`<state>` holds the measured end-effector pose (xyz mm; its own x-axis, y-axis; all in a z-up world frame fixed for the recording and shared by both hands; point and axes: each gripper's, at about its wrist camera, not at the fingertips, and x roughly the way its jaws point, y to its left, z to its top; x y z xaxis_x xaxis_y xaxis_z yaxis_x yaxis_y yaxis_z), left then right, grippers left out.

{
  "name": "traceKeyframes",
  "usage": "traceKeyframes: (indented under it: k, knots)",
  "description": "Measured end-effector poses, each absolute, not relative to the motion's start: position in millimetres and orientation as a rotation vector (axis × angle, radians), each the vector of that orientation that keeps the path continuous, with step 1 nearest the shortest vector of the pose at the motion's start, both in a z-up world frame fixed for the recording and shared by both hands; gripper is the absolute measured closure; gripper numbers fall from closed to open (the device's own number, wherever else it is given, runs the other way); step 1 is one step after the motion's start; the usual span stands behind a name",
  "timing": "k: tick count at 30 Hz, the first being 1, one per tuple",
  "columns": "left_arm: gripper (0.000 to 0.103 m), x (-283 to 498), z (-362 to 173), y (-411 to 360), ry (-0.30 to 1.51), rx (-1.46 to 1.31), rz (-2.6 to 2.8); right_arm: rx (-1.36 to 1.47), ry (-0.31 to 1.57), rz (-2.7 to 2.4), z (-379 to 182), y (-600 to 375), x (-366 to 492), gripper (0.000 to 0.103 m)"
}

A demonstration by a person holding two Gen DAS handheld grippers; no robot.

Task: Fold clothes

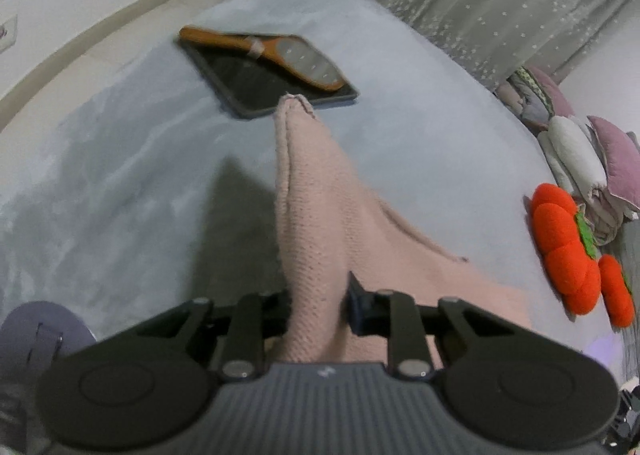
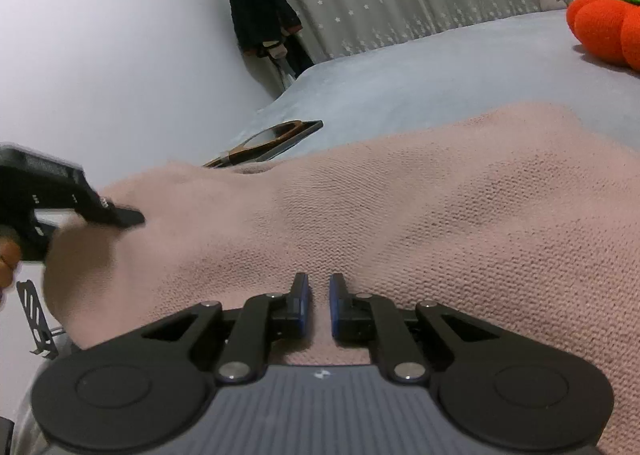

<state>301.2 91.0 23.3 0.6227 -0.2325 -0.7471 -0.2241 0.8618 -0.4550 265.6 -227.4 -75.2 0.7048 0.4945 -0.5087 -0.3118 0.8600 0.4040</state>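
Pink knit sweater (image 1: 316, 215) is pinched by left gripper (image 1: 320, 311) and right gripper (image 2: 319, 295) fingers.

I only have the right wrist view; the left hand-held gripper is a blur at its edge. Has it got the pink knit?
Observer: Yes, the left hand-held gripper is shut on a bunched ridge of the pink knitted garment.
Operator: Where does that ridge end?
Observer: Its tip overlaps the near edge of the flat black tablet.
Operator: Anything else there?
Observer: Pale tape wraps the neck of the wooden hand mirror lying on it.
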Motion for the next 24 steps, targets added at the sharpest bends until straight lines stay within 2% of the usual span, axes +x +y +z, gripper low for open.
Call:
traceKeyframes:
  k: [8,12,15,18,20,21,23,24]
  knots:
    - [0.083,309.1,84.4,5.1,0.905,-0.446,-0.037,0.391,0.653,0.475,-71.3,-243.8,263.5,0.094]
    - [0.083,316.7,99.1,-52.2,0.908,-0.368,-0.053,0.596,0.644,0.512,-68.1,-279.2,263.9,0.085]
    - [0.083,320.6,98.5,-94.8,0.932,-0.297,-0.076,0.763,0.595,0.505,-66.9,-313.8,260.0,0.083]
    - [0.081,330.0,85.3,-128.2,0.99,-0.227,-0.096,0.925,0.54,0.468,-70.6,-349.5,254.5,0.074]
    - [0.066,338.9,70.7,-139.7,1.052,-0.218,-0.129,1.006,0.516,0.427,-76.1,-369.1,252.0,0.065]
    - [0.064,343.3,62.1,-142.1,1.088,-0.233,-0.151,1.046,0.511,0.415,-79.9,-376.8,251.7,0.065]
    - [0.05,350.6,45.1,-139.8,1.154,-0.307,-0.211,1.136,0.512,0.424,-89.7,-386.4,253.5,0.065]
    - [0.047,352.2,38.6,-138.6,1.172,-0.345,-0.23,1.173,0.512,0.43,-93.7,-389.9,254.4,0.065]
